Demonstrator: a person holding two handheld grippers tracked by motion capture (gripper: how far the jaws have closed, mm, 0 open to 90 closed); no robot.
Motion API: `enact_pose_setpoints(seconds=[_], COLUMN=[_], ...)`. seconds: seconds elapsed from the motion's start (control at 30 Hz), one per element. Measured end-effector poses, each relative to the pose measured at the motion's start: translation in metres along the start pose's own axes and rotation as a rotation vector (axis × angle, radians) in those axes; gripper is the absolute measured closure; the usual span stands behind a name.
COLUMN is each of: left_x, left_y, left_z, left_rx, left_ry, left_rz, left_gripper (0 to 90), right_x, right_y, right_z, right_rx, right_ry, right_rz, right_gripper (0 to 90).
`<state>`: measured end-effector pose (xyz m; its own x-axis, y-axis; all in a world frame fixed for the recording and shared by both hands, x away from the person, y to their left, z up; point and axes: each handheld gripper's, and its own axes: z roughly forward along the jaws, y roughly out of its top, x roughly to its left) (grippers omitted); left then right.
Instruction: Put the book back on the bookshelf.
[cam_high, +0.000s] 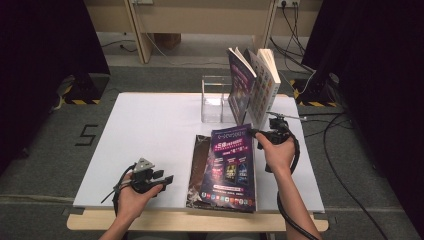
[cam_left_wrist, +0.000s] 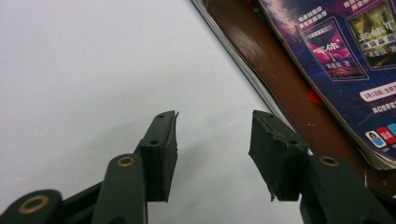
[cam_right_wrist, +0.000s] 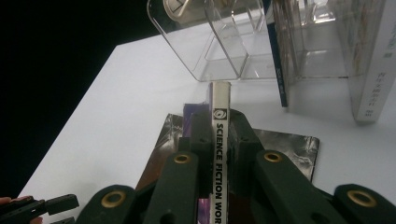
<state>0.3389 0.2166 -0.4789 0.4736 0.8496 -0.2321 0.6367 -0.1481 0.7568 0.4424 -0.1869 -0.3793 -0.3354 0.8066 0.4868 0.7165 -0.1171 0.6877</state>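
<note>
while clamped on the white-spined purple science fiction magazine (cam_right_wrist: 220, 140) by the right gripper (cam_right_wrist: 219, 135), spine running straight ahead between the pads toward the clear acrylic book rack (cam_right_wrist: 219, 51) just beyond; left gripper (cam_left_wrist: 212, 140) spread wide, empty, magazine off to its right.

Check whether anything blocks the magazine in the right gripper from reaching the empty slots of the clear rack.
Nothing visible does. The right gripper is clamped on the spine of the magazine, and bare white table lies between it and the open compartments of the clear rack. The two standing books fill the rack's right side, beside that path.
</note>
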Motion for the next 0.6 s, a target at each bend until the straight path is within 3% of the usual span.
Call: enact_pose_setpoints(seconds=[0.23,0.6], left_x=[0.003,0.005], left_y=[0.000,-0.004], left_z=[0.000,-0.002], left_rx=[-0.010,-0.007], left_ry=[0.007,0.019], left_rz=[-0.009,-0.020], left_gripper=[50.2,50.2], right_x=[0.005,0.010], right_y=[0.005,0.009], right_z=[-0.009,-0.013], right_rx=[-0.040,-0.063], right_ry=[-0.008,0.004], right_rz=[-0.029,-0.029], right_gripper=[83.1,83.1])
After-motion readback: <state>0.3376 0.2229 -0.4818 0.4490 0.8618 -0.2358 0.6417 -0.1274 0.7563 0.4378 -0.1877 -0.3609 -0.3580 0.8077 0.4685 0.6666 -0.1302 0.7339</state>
